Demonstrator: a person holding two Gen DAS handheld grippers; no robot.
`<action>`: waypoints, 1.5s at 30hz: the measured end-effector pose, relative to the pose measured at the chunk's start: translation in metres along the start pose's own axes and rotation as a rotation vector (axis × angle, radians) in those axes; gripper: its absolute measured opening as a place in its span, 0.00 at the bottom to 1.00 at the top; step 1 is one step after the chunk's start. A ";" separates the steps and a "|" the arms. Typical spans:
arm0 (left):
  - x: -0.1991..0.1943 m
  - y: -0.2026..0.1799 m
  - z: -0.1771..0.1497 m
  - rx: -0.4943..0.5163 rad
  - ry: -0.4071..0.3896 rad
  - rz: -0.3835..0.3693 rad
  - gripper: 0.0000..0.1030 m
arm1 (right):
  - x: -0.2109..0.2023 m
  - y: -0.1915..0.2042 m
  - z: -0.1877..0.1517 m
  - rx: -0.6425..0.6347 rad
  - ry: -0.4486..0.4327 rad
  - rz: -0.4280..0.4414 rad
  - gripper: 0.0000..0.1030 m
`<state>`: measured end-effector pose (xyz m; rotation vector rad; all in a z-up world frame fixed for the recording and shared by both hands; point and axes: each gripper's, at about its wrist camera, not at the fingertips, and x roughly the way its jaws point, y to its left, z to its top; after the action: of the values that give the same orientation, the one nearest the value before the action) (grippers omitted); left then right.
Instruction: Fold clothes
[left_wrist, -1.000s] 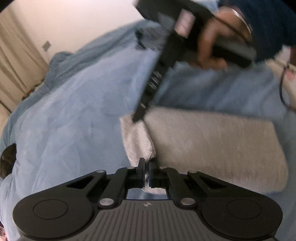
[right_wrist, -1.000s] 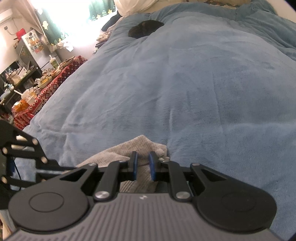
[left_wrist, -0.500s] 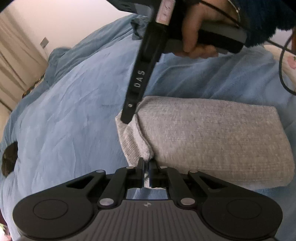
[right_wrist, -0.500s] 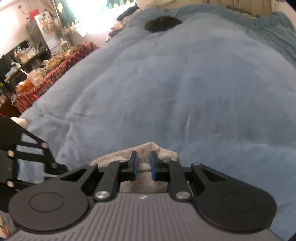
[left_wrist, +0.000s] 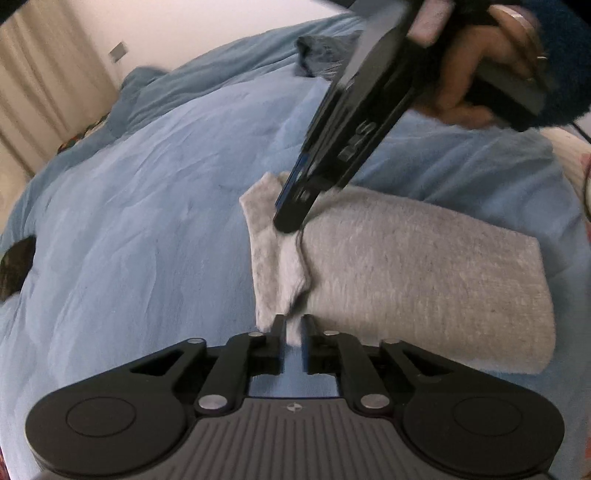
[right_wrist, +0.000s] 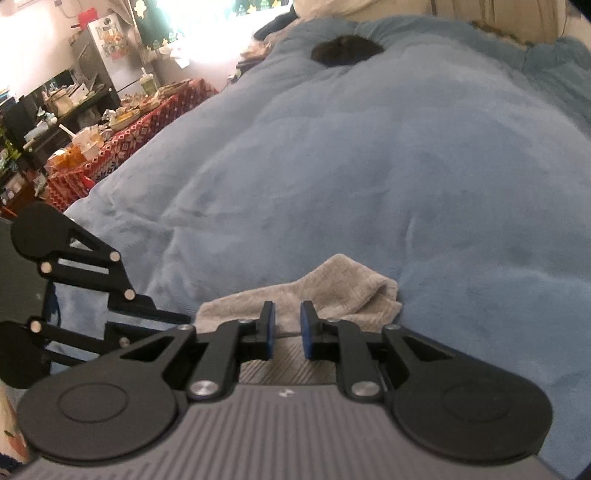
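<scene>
A grey knitted garment (left_wrist: 413, 273) lies folded into a thick rectangle on the blue blanket (left_wrist: 140, 229). Its left edge forms a loose flap. My left gripper (left_wrist: 294, 322) sits at the near corner of that flap, jaws slightly apart with a bit of the grey cloth between them. My right gripper (left_wrist: 291, 218) comes down from above onto the far corner of the flap. In the right wrist view the right gripper (right_wrist: 287, 318) is open a little, just above the grey garment (right_wrist: 343, 284). The left gripper's linkage (right_wrist: 81, 280) shows at the left.
The blue blanket (right_wrist: 369, 155) covers the whole bed. A dark object (right_wrist: 345, 48) lies at its far end. A cluttered table with a red patterned cloth (right_wrist: 122, 136) stands beside the bed. A beige curtain (left_wrist: 40, 85) hangs at the left.
My left gripper's jaws have opened slightly from shut and drawn back from the flap. The right gripper has lifted and tilted at the far corner. The flap now lies looser.
</scene>
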<state>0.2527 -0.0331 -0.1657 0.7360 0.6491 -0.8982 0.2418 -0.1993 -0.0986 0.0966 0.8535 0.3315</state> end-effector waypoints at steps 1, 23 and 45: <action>-0.002 0.002 -0.003 -0.036 0.003 0.001 0.14 | -0.004 0.007 -0.002 -0.017 -0.011 0.007 0.17; -0.059 -0.029 -0.041 -0.543 -0.047 -0.068 0.15 | -0.056 0.094 -0.126 -0.111 0.071 0.133 0.17; -0.088 -0.092 -0.020 -0.654 -0.116 0.045 0.05 | -0.125 0.074 -0.137 -0.060 -0.090 0.035 0.11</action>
<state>0.1282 -0.0165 -0.1369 0.1109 0.7628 -0.6233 0.0446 -0.1765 -0.0823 0.0701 0.7530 0.3827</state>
